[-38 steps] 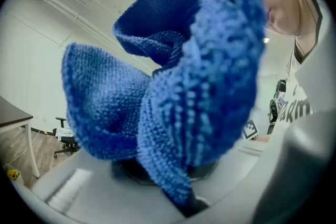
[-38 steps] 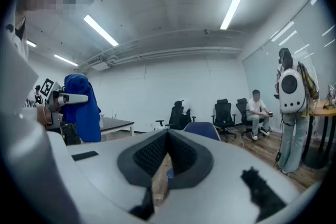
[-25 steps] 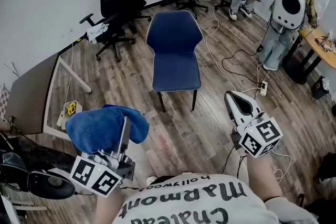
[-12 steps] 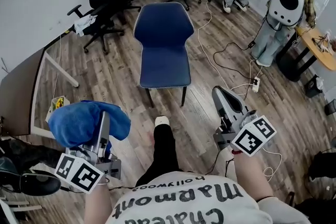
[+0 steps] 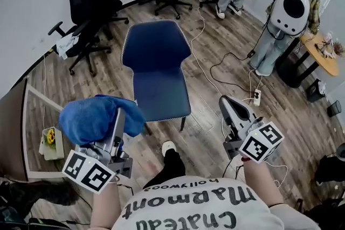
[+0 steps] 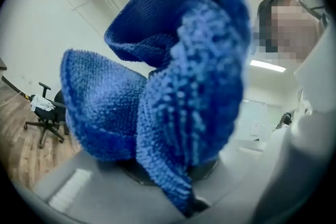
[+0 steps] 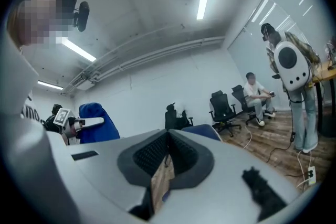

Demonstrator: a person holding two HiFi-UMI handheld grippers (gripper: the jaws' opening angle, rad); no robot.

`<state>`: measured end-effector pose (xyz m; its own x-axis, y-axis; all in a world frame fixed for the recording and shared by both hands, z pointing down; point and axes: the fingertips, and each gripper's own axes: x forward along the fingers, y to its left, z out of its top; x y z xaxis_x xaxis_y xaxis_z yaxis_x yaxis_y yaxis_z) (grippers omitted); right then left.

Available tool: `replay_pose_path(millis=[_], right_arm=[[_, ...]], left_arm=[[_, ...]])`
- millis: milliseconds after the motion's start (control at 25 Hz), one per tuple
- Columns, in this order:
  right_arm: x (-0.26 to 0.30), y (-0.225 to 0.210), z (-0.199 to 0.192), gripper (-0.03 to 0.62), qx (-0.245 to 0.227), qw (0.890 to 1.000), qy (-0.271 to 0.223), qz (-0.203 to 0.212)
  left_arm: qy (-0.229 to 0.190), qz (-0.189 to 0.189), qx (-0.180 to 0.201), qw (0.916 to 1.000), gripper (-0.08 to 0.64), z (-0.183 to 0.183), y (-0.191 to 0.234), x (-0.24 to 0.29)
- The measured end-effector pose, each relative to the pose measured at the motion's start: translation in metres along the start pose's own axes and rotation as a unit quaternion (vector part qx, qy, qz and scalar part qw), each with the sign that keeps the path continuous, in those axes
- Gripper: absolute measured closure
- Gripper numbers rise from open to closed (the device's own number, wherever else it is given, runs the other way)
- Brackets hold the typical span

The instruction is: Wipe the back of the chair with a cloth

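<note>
- My left gripper (image 5: 119,116) has its jaws clamped on the bunched blue terry cloth (image 5: 92,118), carried high, I judge so it can be pressed straight onto the chair.
- My right gripper (image 5: 226,103) has its jaws closed together on nothing and is held off to the side.
- The dark blue shell chair (image 5: 156,70) stands just ahead, with its back at the far edge of the seat and the cloth not yet on it.
- Bare wooden floor (image 5: 105,81) flanks it, and with loose cables (image 5: 215,70) trailing on the right, the left looks freer.

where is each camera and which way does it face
Head view: on the person's head, facing down at the chair; left gripper, right gripper, shirt show.
Left gripper view: on that gripper, tilted up; its clamped cloth fills it.
Right gripper view: along its shut jaws, across the room.
Both gripper views share the cloth.
</note>
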<state>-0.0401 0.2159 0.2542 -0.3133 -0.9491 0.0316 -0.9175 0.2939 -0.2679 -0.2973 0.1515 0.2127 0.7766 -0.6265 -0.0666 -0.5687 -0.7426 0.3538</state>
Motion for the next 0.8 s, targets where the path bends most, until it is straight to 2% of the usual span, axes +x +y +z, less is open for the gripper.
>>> replay_pose_path(millis=[160,280,400,520,680,800], right_arm=[[0.069,-0.038,0.036,0.577,-0.012,1.0,-0.008,-0.001],[0.119,-0.052,0.063,0.577,-0.017,0.999,-0.031,0.009],[0.154,-0.065,0.073,0.577,-0.013,0.999,-0.043,0.007],[0.169,-0.085,0.074,0.577,-0.003,0.999,-0.036,-0.007],[0.177,-0.111,0.074,0.577,0.012,0.999,-0.034,-0.023],[0.188,-0.126,0.073,0.577,0.013,0.999,-0.028,-0.024]], left_arm=[[-0.014,-0.007,0.007,0.9999,0.529,0.037,0.04,0.072],[-0.042,-0.011,0.016,0.9989,0.528,0.069,0.068,0.108],[-0.064,0.001,0.019,0.9978,0.528,0.089,0.095,0.137],[-0.059,0.016,0.017,0.998,0.526,0.088,0.111,0.167],[-0.017,0.022,0.013,0.9995,0.525,0.067,0.12,0.2],[-0.018,0.02,0.007,0.9996,0.525,0.061,0.124,0.214]])
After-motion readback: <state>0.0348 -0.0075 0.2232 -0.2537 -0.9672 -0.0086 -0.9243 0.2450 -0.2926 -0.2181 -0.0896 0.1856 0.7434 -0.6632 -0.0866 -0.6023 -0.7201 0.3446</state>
